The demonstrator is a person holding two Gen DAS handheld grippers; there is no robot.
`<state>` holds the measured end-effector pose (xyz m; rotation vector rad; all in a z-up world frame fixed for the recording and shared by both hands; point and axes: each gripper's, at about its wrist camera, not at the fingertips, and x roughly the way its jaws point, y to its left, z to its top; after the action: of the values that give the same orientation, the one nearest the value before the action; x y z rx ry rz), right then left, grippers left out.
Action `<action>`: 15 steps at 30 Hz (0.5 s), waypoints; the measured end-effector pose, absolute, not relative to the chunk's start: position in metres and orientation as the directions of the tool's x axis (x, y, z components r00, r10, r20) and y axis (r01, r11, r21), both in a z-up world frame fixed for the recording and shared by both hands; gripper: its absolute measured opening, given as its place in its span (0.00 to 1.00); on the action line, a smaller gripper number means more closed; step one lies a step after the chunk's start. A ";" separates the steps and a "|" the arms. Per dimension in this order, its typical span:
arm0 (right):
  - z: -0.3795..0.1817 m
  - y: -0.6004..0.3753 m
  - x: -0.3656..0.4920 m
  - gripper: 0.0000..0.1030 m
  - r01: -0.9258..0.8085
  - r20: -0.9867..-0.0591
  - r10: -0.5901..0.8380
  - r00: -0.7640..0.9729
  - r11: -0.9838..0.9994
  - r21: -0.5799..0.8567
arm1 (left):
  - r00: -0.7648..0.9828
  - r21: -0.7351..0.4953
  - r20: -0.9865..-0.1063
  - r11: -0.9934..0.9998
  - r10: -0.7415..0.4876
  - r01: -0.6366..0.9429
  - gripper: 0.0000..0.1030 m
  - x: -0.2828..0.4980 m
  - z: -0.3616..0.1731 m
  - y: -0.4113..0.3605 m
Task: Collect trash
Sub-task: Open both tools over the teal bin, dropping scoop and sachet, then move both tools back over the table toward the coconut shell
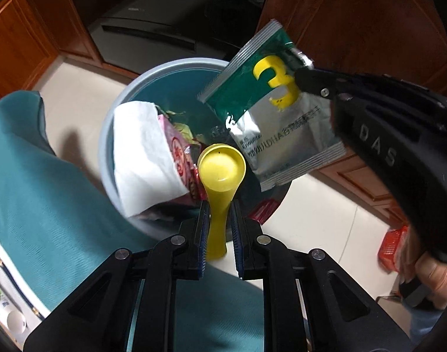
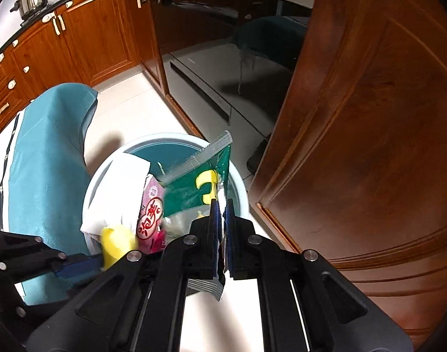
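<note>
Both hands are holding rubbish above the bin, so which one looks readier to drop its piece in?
Probably the left tool: its yellow scoop hangs over the bin. The right tool's packet sits nearer the rim.

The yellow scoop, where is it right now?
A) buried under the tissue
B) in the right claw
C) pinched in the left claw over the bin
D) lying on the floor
C: the left claw pinches the yellow scoop by its handle, above the blue bin.
</note>
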<state>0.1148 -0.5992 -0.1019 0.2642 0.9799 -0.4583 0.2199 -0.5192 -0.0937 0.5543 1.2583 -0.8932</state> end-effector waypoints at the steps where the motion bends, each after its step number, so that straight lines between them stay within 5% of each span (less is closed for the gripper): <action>1: -0.104 -0.601 0.117 0.27 0.483 -0.849 -0.225 0.478 0.875 0.040 | 0.049 -0.112 -0.964 0.564 -0.262 0.818 0.26 0.222 -0.095 -0.521; 2: -0.104 -0.600 0.117 0.63 0.481 -0.851 -0.203 0.485 0.875 0.065 | 0.056 -0.107 -0.964 0.568 -0.261 0.816 0.44 0.225 -0.094 -0.521; 3: -0.104 -0.601 0.117 0.78 0.482 -0.849 -0.177 0.497 0.870 0.101 | 0.077 -0.091 -0.962 0.572 -0.262 0.815 0.53 0.227 -0.092 -0.520; 7: -0.101 -0.600 0.115 0.82 0.493 -0.836 -0.153 0.527 0.856 0.155 | 0.141 -0.030 -0.957 0.571 -0.254 0.820 0.67 0.222 -0.088 -0.523; 15: -0.106 -0.598 0.111 0.83 0.516 -0.855 -0.106 0.507 0.832 0.203 | 0.138 -0.027 -0.962 0.583 -0.237 0.812 0.67 0.218 -0.088 -0.512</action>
<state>0.1113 -0.5981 -0.1060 0.4708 0.9736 -0.3921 0.2185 -0.5124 -0.0883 0.5908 1.2032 -0.8257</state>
